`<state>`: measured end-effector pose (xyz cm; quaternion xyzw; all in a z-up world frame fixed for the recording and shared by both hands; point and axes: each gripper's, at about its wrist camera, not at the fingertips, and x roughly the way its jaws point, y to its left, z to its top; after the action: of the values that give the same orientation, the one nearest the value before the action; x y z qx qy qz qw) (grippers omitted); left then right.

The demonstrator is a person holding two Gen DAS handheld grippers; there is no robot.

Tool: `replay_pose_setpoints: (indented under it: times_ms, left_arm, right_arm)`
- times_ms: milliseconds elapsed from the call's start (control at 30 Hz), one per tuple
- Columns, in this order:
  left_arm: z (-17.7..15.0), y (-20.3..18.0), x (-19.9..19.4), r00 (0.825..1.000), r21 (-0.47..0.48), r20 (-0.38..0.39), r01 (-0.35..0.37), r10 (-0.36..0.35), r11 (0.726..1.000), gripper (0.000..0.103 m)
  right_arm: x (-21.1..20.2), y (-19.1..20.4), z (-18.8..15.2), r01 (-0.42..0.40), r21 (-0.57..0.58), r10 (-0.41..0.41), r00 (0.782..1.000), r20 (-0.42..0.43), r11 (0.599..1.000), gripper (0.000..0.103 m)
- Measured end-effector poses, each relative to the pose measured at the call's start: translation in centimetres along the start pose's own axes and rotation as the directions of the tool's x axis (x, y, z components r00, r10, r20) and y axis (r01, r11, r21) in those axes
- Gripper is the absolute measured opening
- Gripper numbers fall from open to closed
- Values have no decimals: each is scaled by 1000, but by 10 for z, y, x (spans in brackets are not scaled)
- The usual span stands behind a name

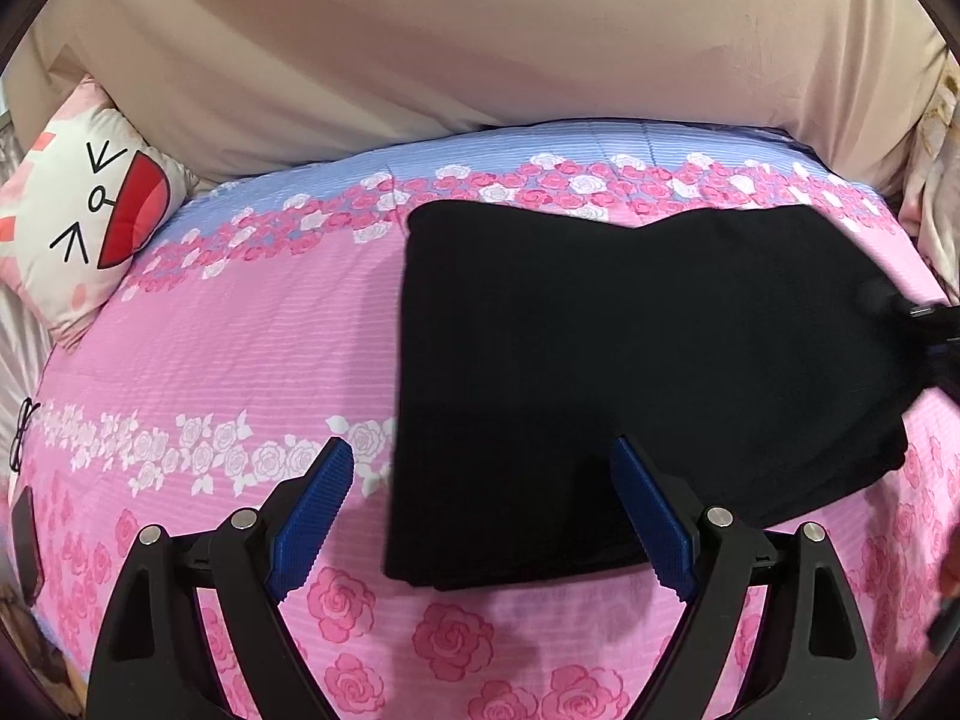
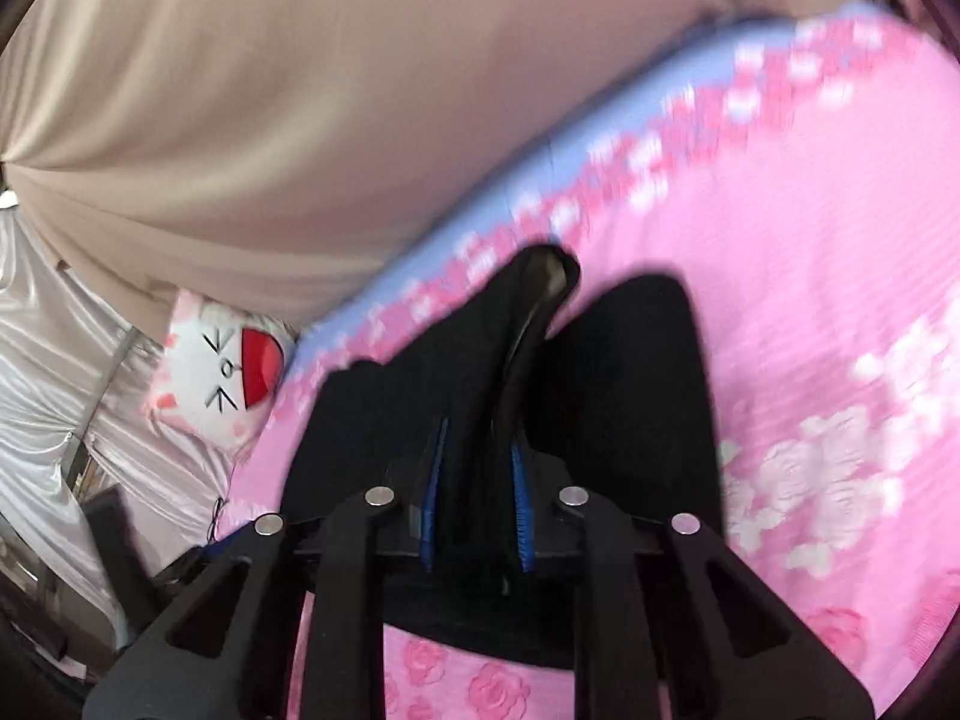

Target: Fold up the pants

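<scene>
lying flat on a pink, ribbed bedspread (image 1: 240,348) printed with roses, the black knit pants (image 1: 630,360) are folded into a thick, soft-edged rectangle toward the bed's right side. the left gripper (image 1: 480,516) hangs above their near edge with its blue ridged pads (image 1: 312,516) spread wide and holding nothing, while the right gripper (image 2: 477,480) has its pads pressed onto a raised fold of the black cloth. a white cartoon-face pillow (image 1: 78,210) rests against the beige draped fabric (image 1: 480,30) behind the bed.
</scene>
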<state>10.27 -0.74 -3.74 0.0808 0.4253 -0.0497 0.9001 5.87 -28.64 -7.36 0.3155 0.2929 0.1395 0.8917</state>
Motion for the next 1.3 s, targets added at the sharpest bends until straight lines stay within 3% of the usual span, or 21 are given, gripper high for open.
replay_pose_setpoints:
  times_ms: [67, 167, 300, 433, 600, 667, 733, 933, 1000, 1100, 1167, 1300]
  left_arm:
    - [-1, 2, 0, 1000, -1, 8, 14, -14, 1000, 88]
    - [-2, -1, 14, 1000, 4, -15, 6, -6, 1000, 88]
    - [-3, -3, 20, 1000, -2, -25, 6, -6, 1000, 88]
    - [-5, -1, 12, 1000, 6, -14, 14, -14, 1000, 88]
    - [-16, -5, -3, 999, 34, 2, 33, -33, 999, 88]
    - [-26, -5, -6, 1000, 58, -4, 29, -29, 998, 88]
    - [-36, -4, -6, 1000, 67, -15, 28, -27, 997, 88]
    - [-61, -4, 18, 994, 78, -106, -6, 14, 997, 88]
    - [-61, -3, 21, 997, 63, -78, -21, 26, 998, 89]
    - [-51, 0, 30, 997, 54, -41, -70, 72, 996, 89]
    - [-43, 6, 37, 998, 17, -39, -57, 57, 998, 94]
    - [-27, 14, 45, 1000, -35, -16, 14, -15, 999, 92]
  right_arm:
    - [-24, -3, -1, 39, -6, -39, 998, 55, 999, 17]
    - [-7, -31, -9, 139, -5, -139, 990, -24, 990, 17]
    - [-2, -53, -17, 84, 78, -82, 996, -38, 993, 18]
    - [0, -48, -13, 102, 57, -99, 994, -55, 993, 22]
    - [-14, -36, -18, 163, -1, -163, 986, -32, 987, 42]
    - [-29, -33, -25, 181, -18, -181, 983, -6, 983, 64]
    - [-41, -30, -33, 236, -63, -236, 972, 7, 970, 70]
    - [-40, -34, -65, 308, -164, -323, 943, -79, 937, 70]
    - [-29, -29, -68, 337, -213, -364, 926, -98, 917, 70]
    - [-18, -19, -62, 316, -271, -353, 930, -101, 909, 69]
    - [-3, -13, -59, 309, -305, -357, 927, -116, 901, 58]
    - [16, -20, -47, 252, -222, -286, 948, -140, 942, 56]
